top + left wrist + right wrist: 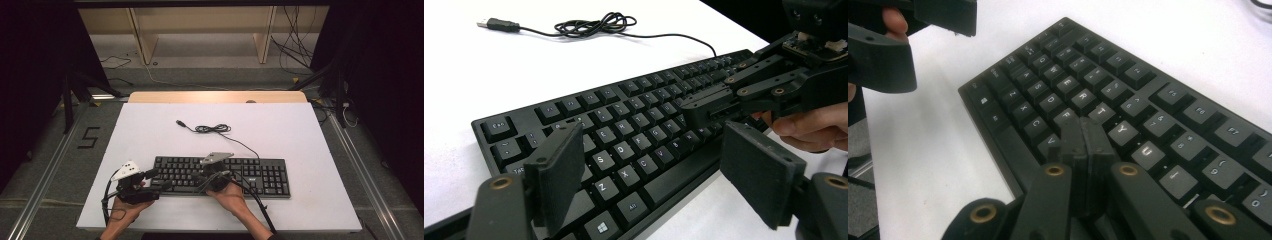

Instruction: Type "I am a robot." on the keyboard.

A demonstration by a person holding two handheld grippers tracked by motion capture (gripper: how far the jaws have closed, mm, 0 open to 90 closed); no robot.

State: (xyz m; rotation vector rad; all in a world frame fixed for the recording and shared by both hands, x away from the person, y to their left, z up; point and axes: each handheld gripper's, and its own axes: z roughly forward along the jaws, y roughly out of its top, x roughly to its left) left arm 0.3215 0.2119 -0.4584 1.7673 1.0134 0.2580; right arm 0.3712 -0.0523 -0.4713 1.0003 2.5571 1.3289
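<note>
I see the black keyboard (222,175) lying low in the middle of the high view, on a white tabletop (150,135). Its cable (215,129) runs off the back edge toward the upper middle of the frame, bunches into a loose coil, and ends in a USB plug (180,122) lying free on the white. Nothing sits between the grippers and the keys.

My left gripper (155,179) hangs at the keyboard's left end, its jaws spread wide and holding nothing. My right gripper (196,178) is over the middle of the keyboard, jaws pressed together with nothing between them.

From the left gripper view I get the left gripper (651,167) framing the lower left keys, with the Z, X and Windows keys readable between its pads, and the right gripper (696,107) reaching in from the right of the frame with its tip down at the keys; fingers (809,127) of the person's hand show behind it. The right gripper view places the right gripper (1083,135) with its closed tip at the centre of the frame, around the G and H keys; whether it touches them I cannot tell.

Beyond the table's wooden far edge (217,96) I see grey floor, pale wooden shelving (200,30) and loose wires (295,45). Black curtains close both sides.
</note>
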